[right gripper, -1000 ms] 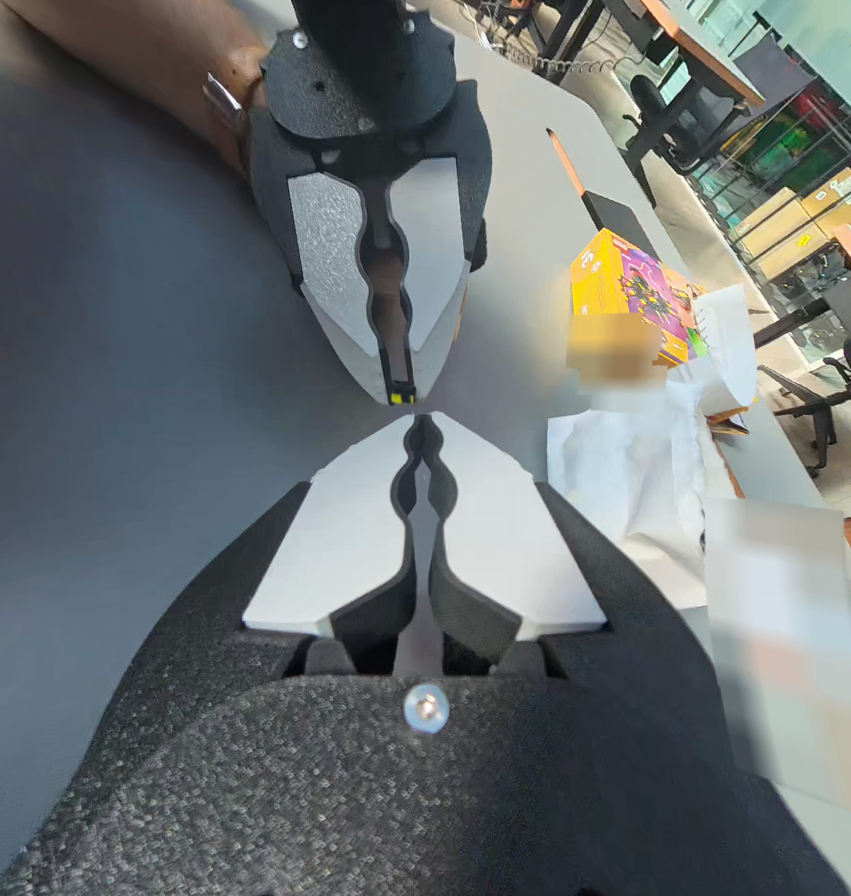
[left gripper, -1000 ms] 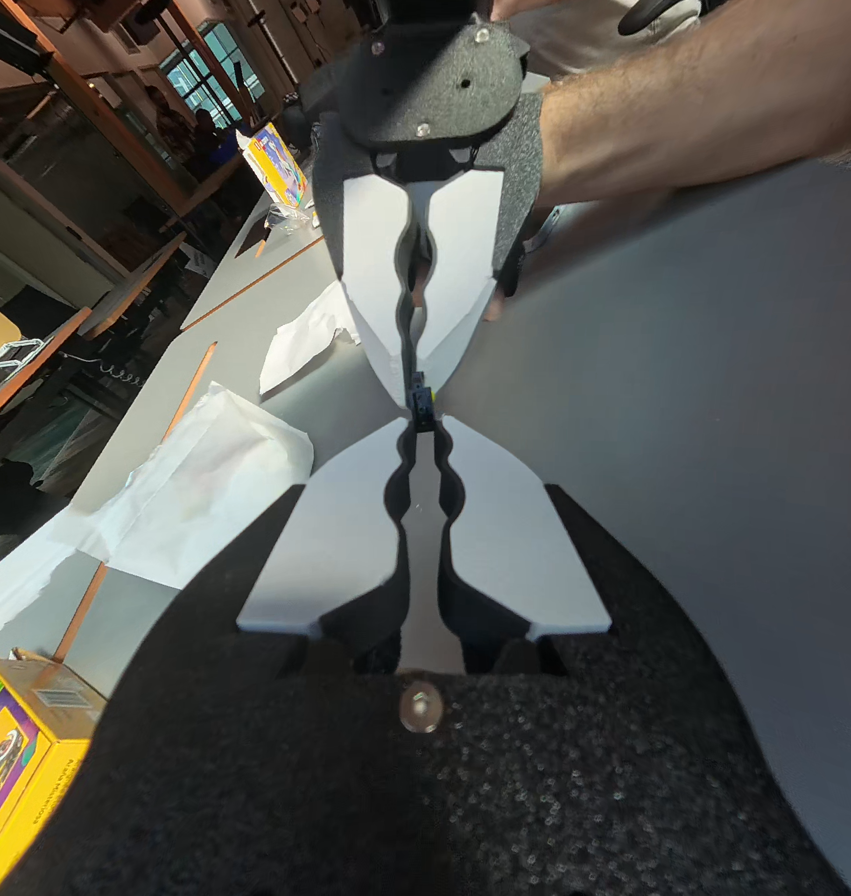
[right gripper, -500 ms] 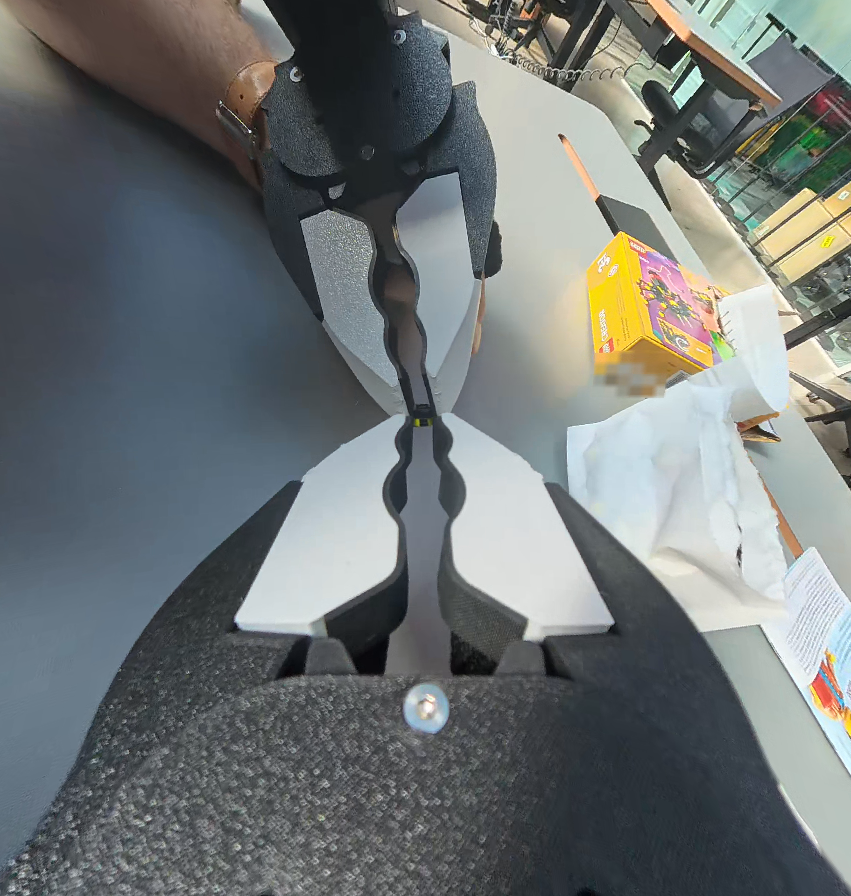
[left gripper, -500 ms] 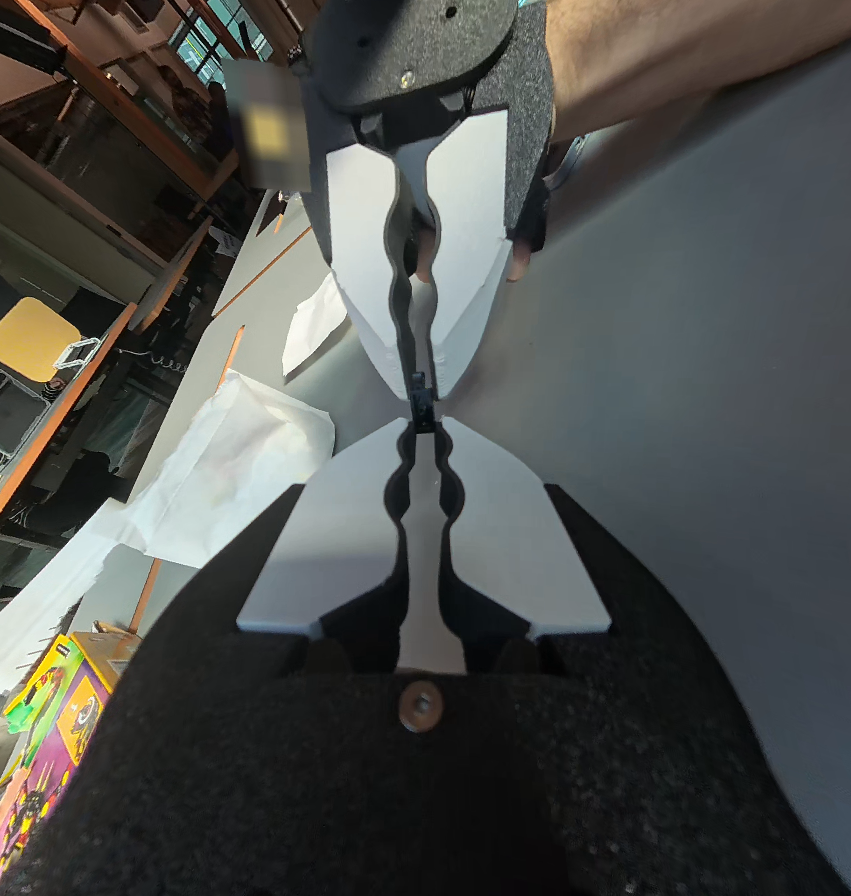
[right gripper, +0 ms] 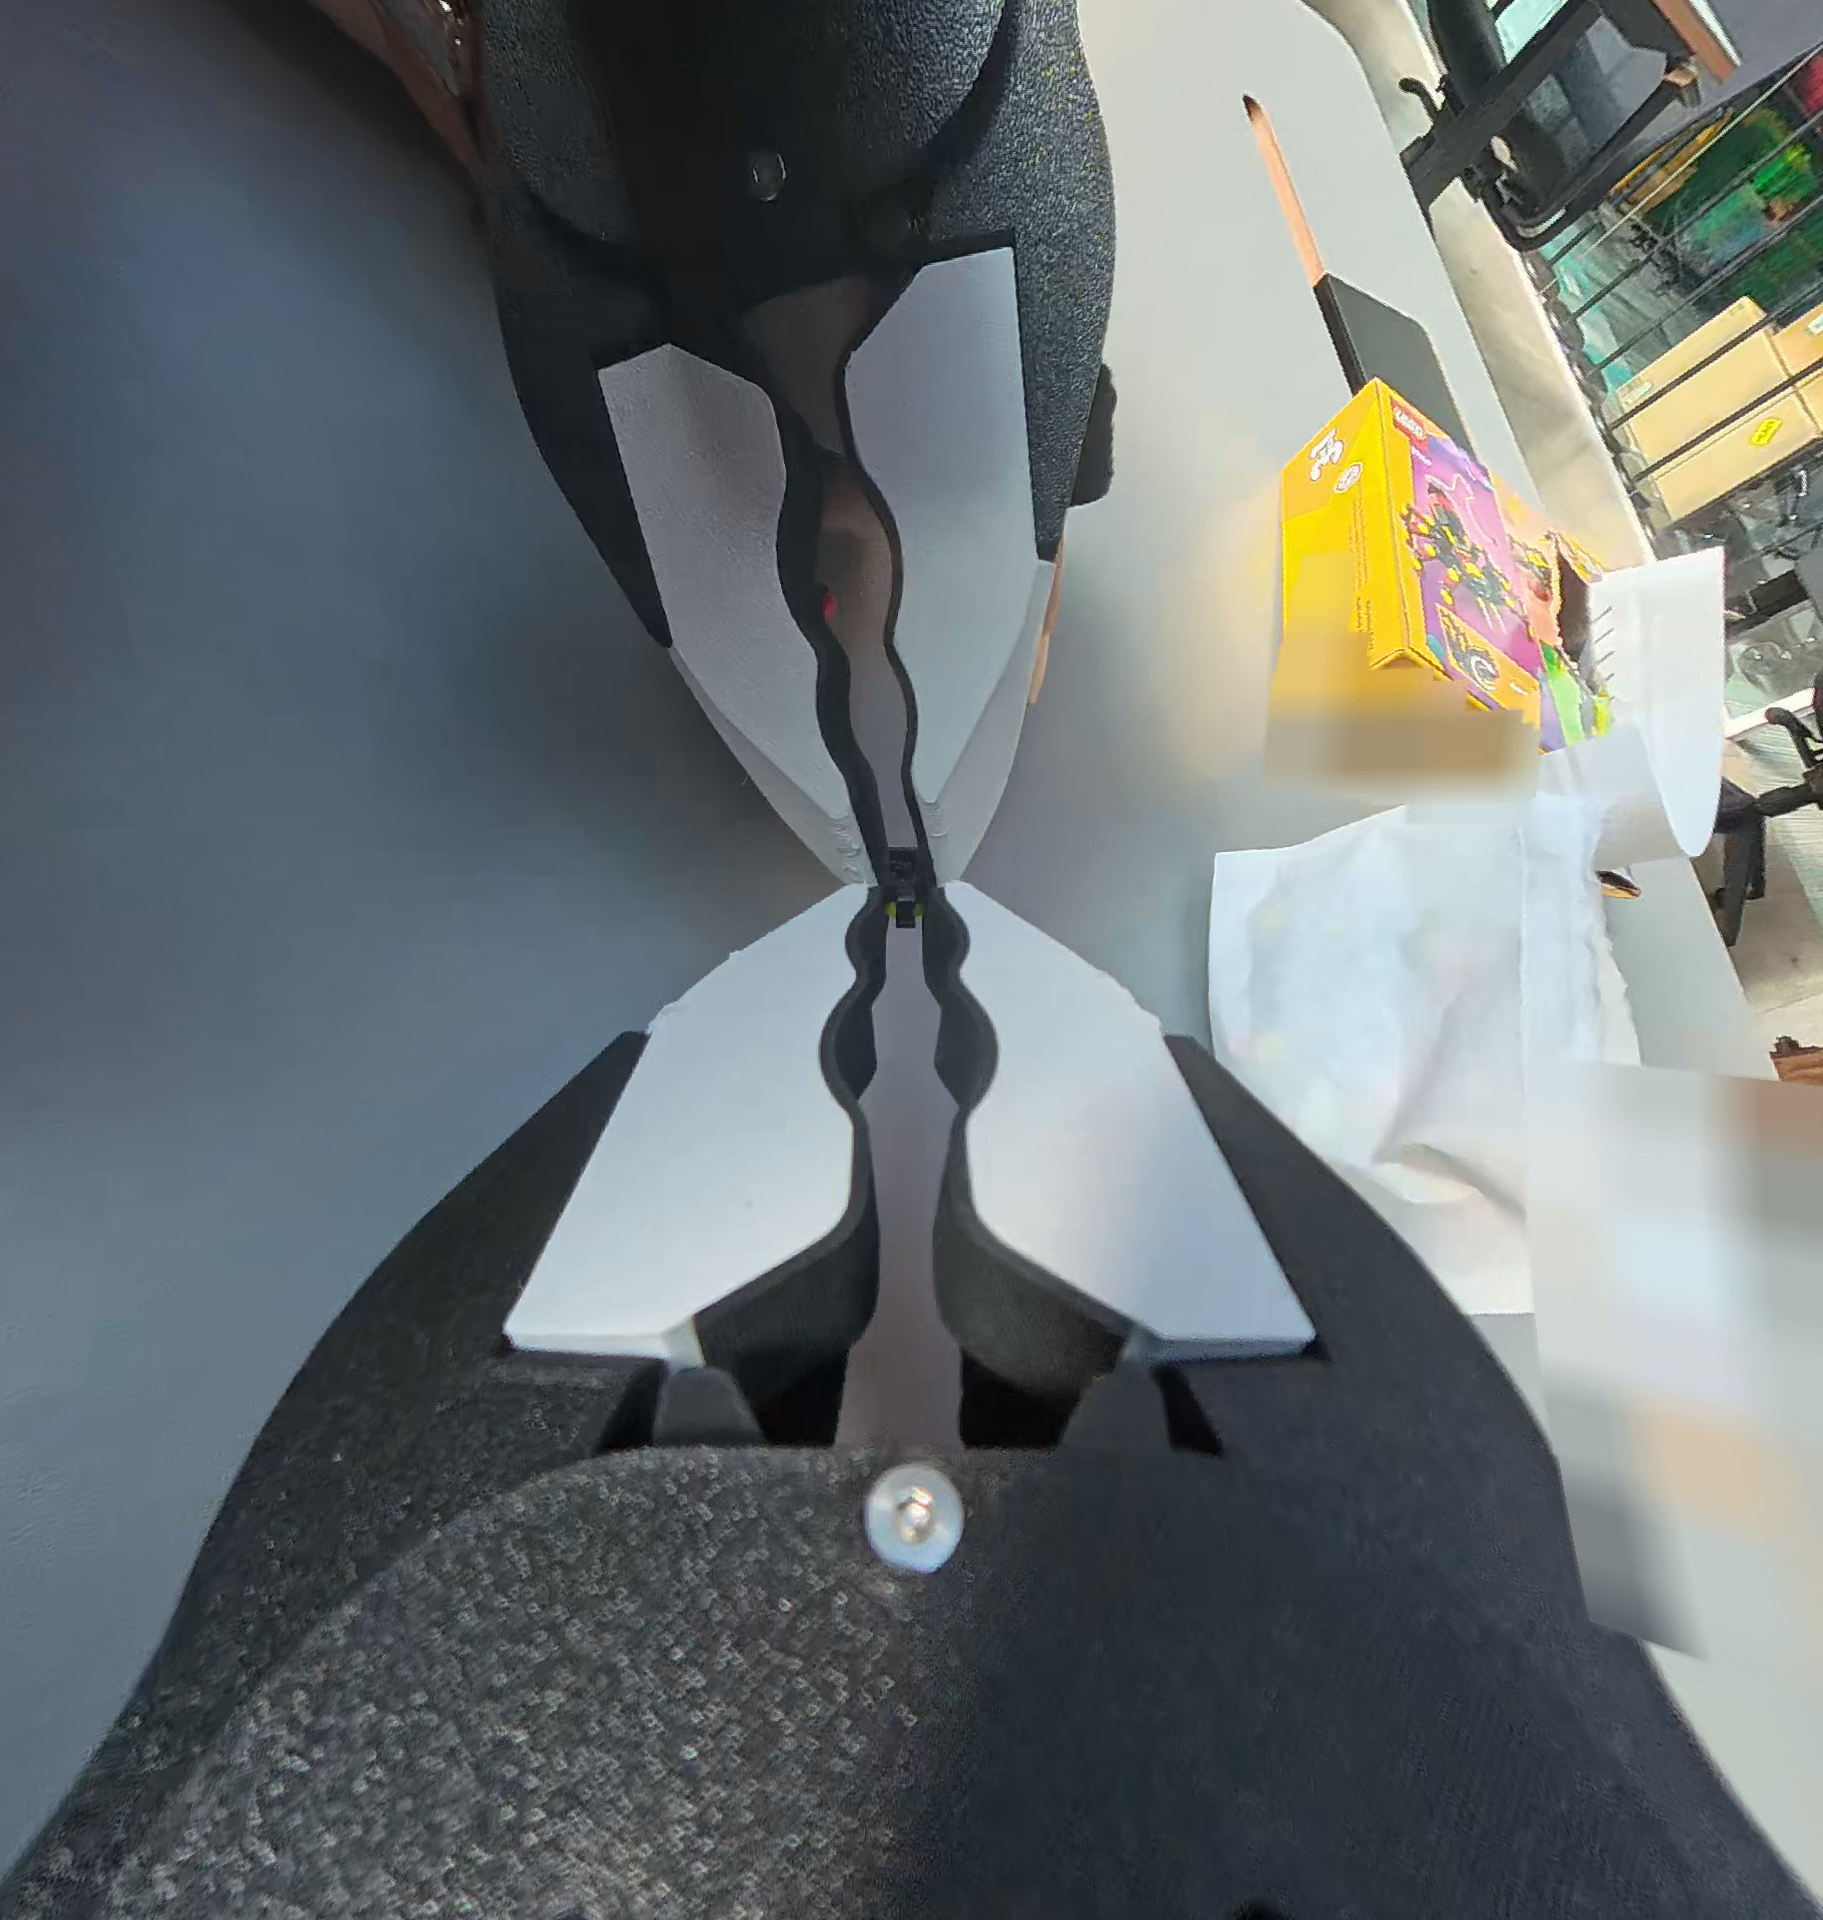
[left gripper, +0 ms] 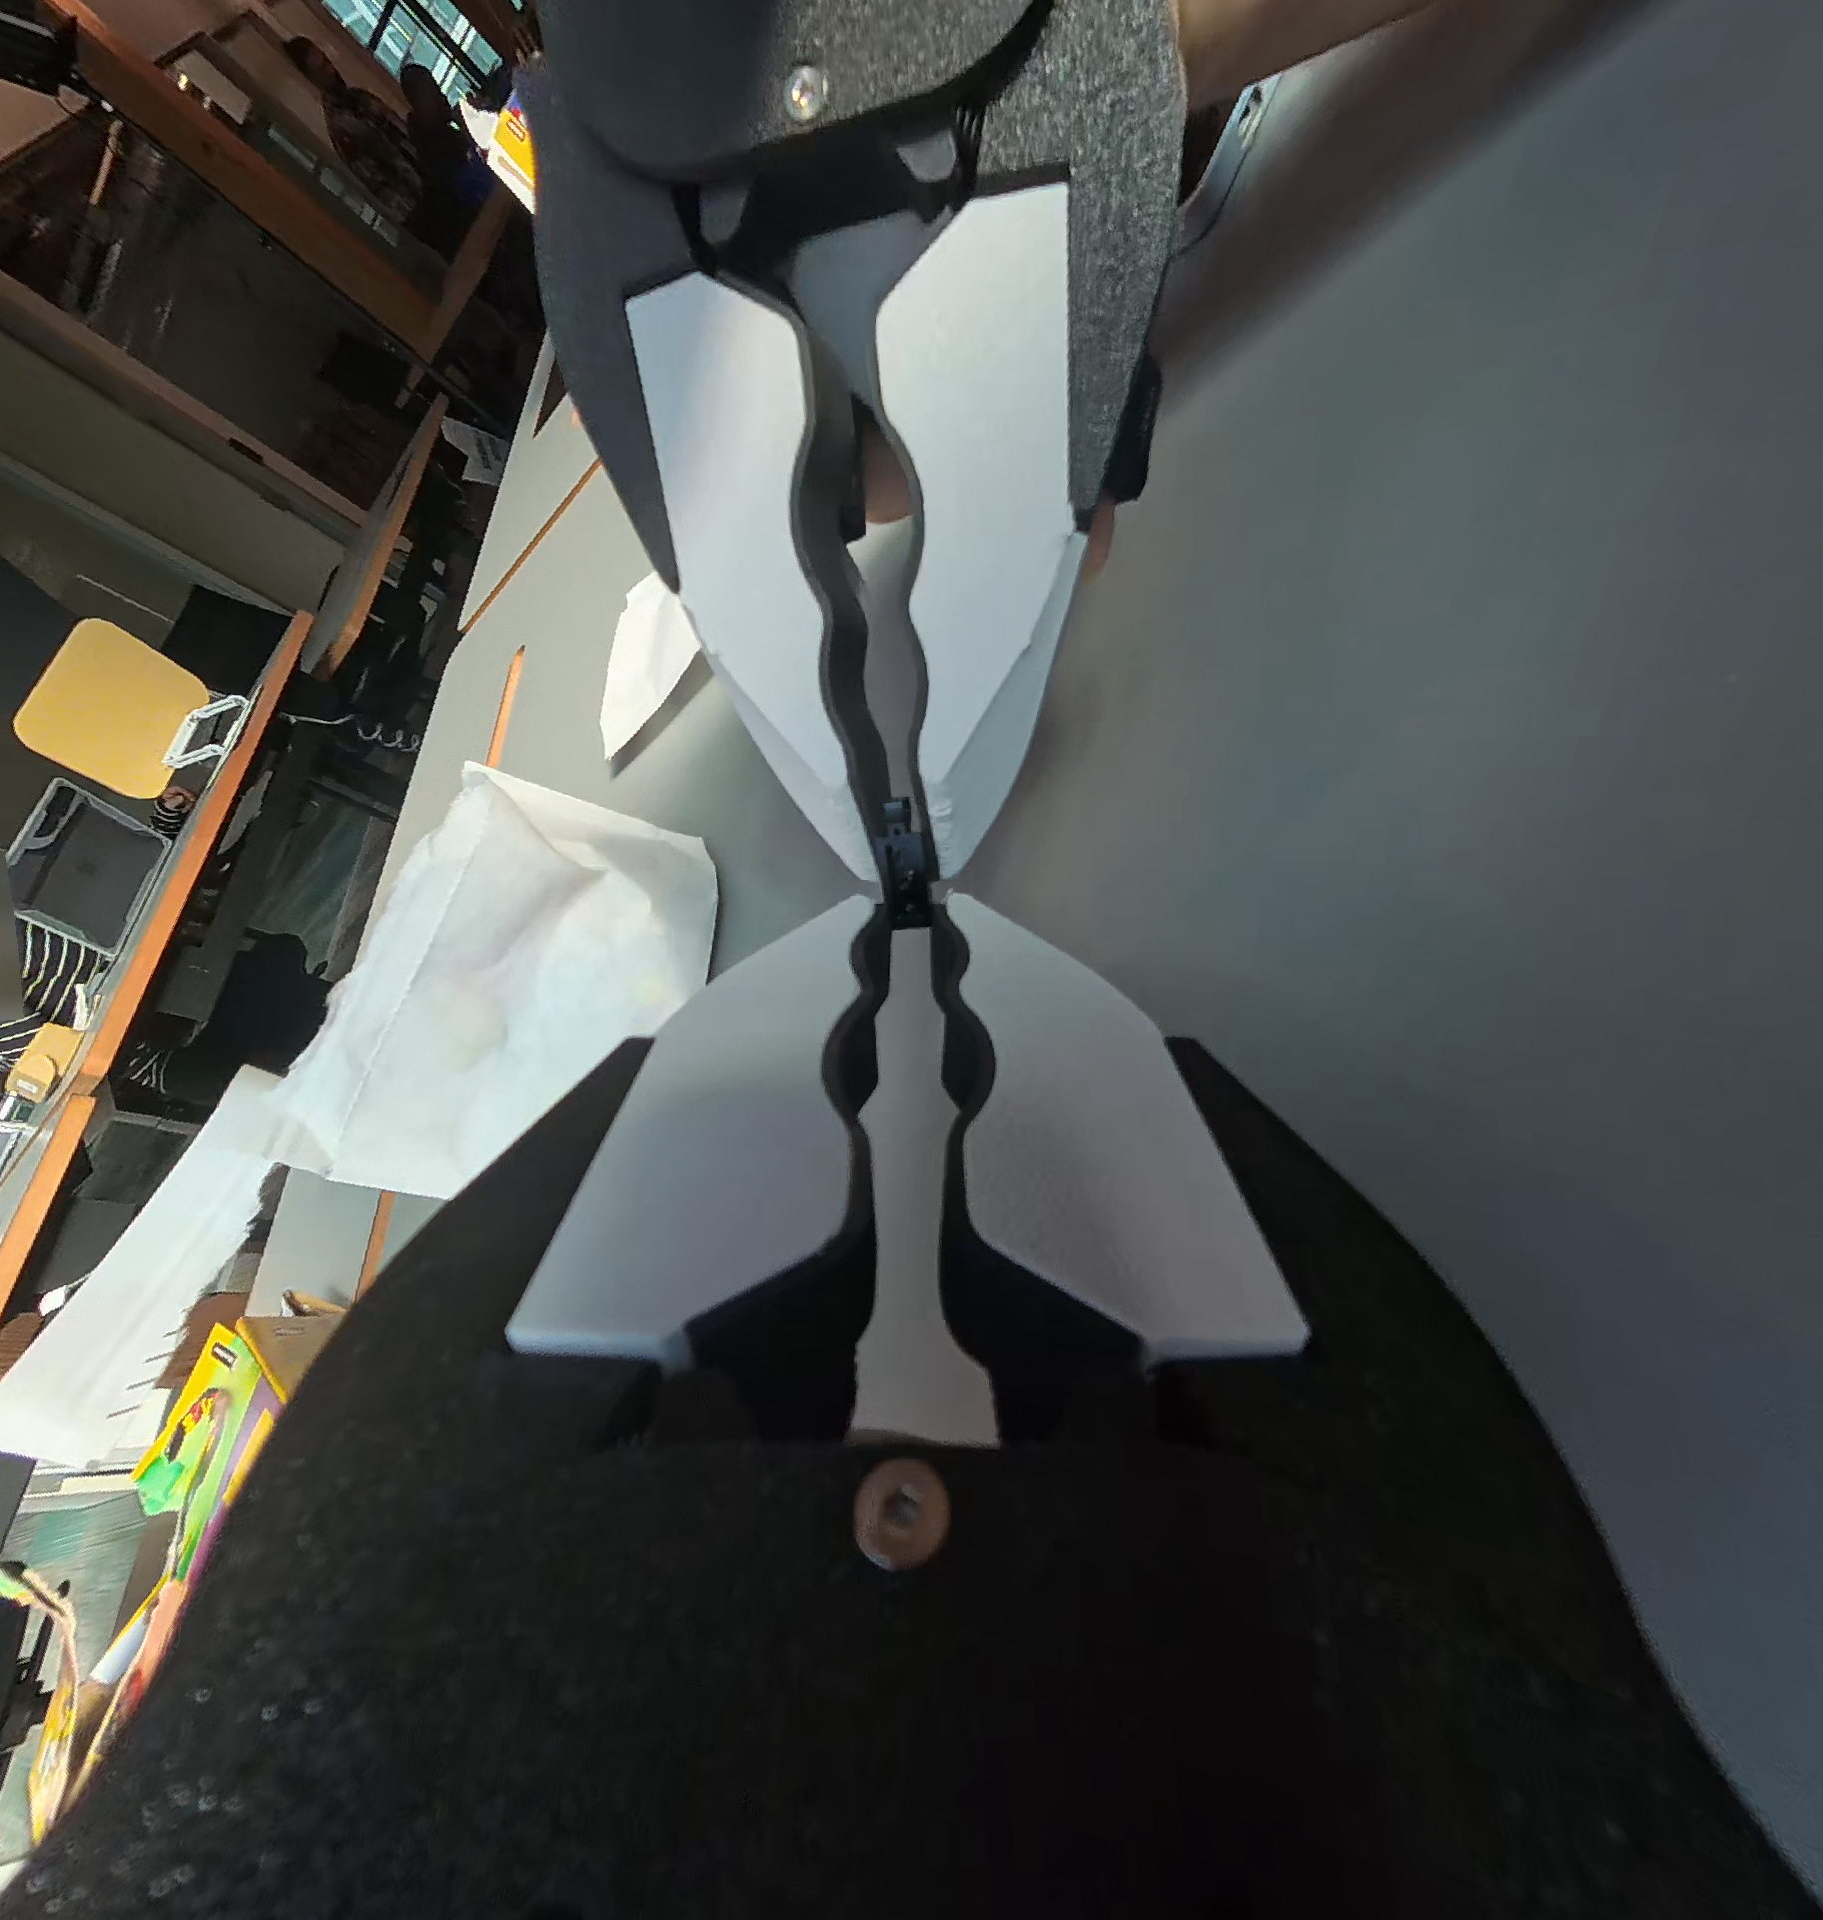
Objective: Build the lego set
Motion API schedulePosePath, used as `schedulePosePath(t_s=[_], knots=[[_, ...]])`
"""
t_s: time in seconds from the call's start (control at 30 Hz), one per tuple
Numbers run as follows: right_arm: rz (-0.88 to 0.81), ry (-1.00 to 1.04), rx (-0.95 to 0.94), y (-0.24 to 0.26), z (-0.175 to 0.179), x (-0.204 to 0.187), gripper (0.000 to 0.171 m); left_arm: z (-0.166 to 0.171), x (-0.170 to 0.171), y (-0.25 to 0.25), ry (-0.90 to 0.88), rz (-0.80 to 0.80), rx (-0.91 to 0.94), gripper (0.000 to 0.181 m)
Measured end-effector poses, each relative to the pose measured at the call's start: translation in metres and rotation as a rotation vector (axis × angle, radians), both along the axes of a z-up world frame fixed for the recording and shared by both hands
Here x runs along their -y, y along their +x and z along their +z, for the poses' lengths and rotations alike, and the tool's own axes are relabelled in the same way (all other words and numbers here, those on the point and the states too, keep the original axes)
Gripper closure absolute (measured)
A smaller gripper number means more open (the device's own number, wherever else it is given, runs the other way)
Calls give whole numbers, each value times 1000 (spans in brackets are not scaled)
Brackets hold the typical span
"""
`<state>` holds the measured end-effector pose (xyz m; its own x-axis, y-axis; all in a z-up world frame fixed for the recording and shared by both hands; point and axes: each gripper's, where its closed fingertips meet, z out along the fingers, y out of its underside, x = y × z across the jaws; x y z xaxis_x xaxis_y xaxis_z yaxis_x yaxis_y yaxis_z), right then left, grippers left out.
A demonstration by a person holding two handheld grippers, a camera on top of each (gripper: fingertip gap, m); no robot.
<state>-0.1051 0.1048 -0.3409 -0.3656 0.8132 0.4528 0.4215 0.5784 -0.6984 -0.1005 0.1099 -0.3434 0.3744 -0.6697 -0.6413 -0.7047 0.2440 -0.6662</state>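
Left gripper (left gripper: 905, 914): fingertips clamped on small black lego piece (left gripper: 905, 868).
Right gripper (right gripper: 902, 914): tip-to-tip opposite, pinching same piece's yellow-marked end.
Piece: held above grey tabletop (left gripper: 1509, 727).
Right side: yellow lego box (right gripper: 1406, 551), white paper bag (right gripper: 1385, 1039).

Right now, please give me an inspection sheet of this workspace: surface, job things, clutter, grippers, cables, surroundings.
Surface: grey table, bare near the grippers.
Job's things: small black lego piece pinched between both gripper tips, above the table; yellow part on it.
Clutter: white paper bags, yellow lego box, at the table side.
Grippers: left gripper and right gripper shut, tip to tip.
Cables: coiled cable beyond the table edge.
Surroundings: desks, office chairs.
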Motion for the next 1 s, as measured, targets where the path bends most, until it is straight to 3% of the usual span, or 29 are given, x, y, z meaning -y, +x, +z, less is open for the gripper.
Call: schedulePosePath(t_s=[0.23, 0.4, 0.57, 0.9, 1.0], knots=[[-74, 193, 89, -2, -17, -14, 165, -14, -9, -6, 30, 72, -146, 174], [-126, 298, 109, -3, -19, -24, 169, -10, -11, -8, 61, 94, -148, 174], [-72, 244, -12, -4, -3, -17, 169, 1, -7, -7, 63, 61, -43, 174], [-24, 121, -77, -5, 4, -6, 168, -3, -9, -11, 77, 56, -59, 174], [-44, 112, -62, -5, 1, -9, 158, -5, -10, -13, 70, 62, -64, 174]])
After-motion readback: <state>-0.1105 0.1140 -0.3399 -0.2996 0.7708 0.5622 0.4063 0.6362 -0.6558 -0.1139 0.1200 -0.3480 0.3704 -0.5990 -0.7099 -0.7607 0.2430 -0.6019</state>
